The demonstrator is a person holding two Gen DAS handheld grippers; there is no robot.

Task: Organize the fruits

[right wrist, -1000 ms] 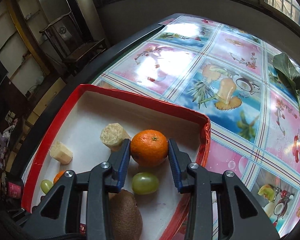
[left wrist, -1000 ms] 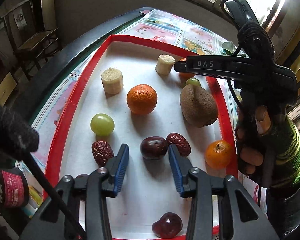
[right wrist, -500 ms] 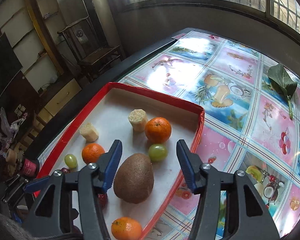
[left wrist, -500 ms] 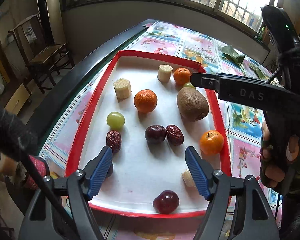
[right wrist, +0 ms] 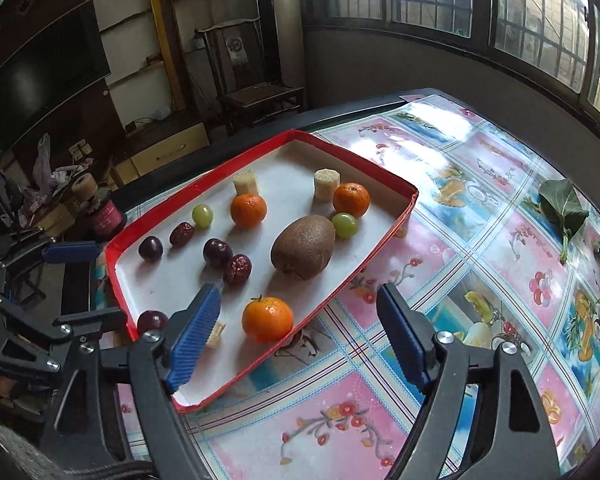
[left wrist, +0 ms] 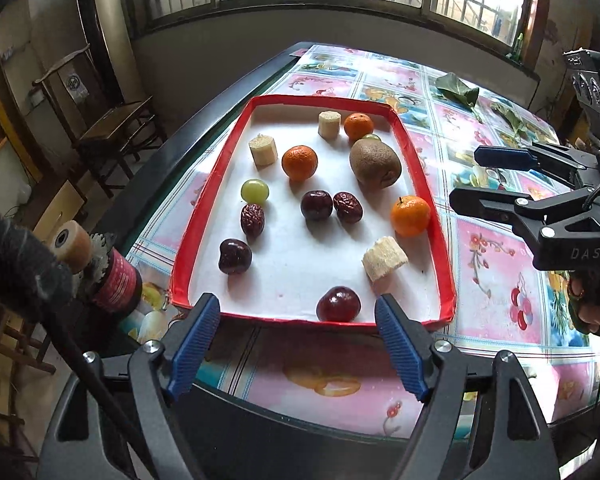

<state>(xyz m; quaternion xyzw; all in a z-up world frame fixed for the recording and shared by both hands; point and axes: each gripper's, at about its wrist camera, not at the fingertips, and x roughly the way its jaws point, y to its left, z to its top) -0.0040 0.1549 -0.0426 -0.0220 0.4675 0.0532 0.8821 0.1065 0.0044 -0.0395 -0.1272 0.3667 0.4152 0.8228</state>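
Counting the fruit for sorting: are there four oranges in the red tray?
No, only three oranges lie in the red tray.

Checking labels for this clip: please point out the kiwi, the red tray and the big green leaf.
kiwi (left wrist: 375, 164), left wrist view, middle of its skin.
red tray (left wrist: 204, 216), left wrist view, left rim.
green leaf (right wrist: 562, 206), right wrist view, blade centre.

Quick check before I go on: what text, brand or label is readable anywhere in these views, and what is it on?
"DAS": raised letters on the black body of the right gripper, seen in the left wrist view.
Red label on the small bottle beside the red tray: print too blurred to read.
Round sign on the wooden chair back: too small to read.
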